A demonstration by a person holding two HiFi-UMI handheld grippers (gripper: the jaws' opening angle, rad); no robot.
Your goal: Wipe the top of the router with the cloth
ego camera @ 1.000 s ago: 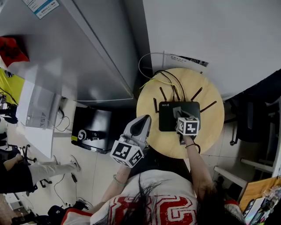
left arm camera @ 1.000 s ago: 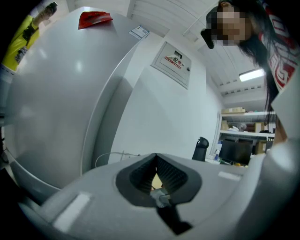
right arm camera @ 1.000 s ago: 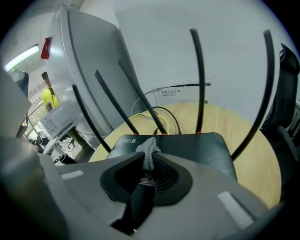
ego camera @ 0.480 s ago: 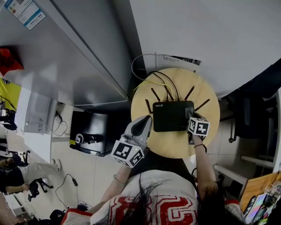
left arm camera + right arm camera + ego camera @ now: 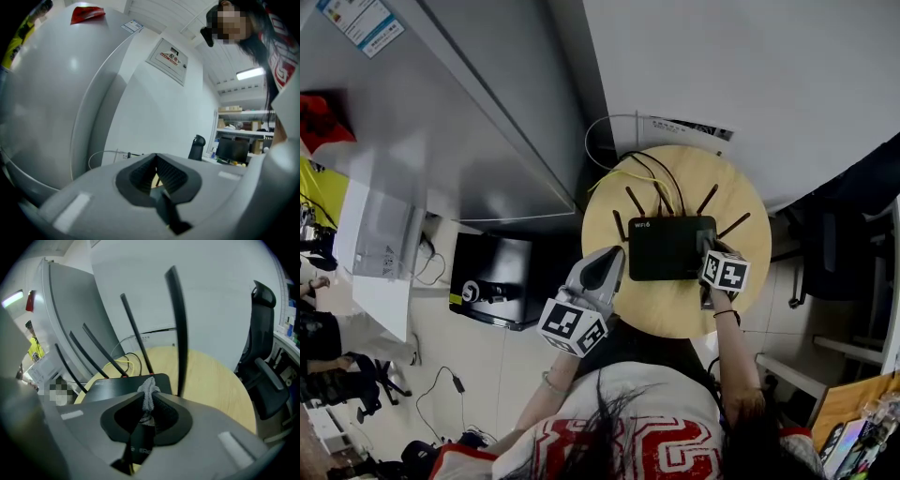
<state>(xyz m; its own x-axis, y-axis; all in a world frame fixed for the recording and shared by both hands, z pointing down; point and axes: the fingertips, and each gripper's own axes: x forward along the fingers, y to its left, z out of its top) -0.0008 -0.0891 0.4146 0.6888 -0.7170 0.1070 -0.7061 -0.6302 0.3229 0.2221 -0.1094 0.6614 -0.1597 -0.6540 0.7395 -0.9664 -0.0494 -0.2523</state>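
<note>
The black router [image 5: 667,247] with several upright antennas lies on the round wooden table [image 5: 741,281]; the right gripper view shows its flat top [image 5: 122,383] just beyond the jaws. My right gripper [image 5: 712,255] hangs over the router's right end, shut on a grey cloth [image 5: 148,394] that pokes out between the jaws. My left gripper [image 5: 602,264] is held off the table's left edge, away from the router; its jaws meet with nothing between them [image 5: 156,172].
Yellow and black cables [image 5: 642,173] trail from the router's back to the wall. A large grey cabinet [image 5: 441,112] stands left. A black box [image 5: 492,279] sits on the floor beside the table. A dark office chair [image 5: 265,366] stands right.
My right gripper slid with the cloth from the router's middle to its right end during the first half second, then stayed put. The left gripper has not moved.
</note>
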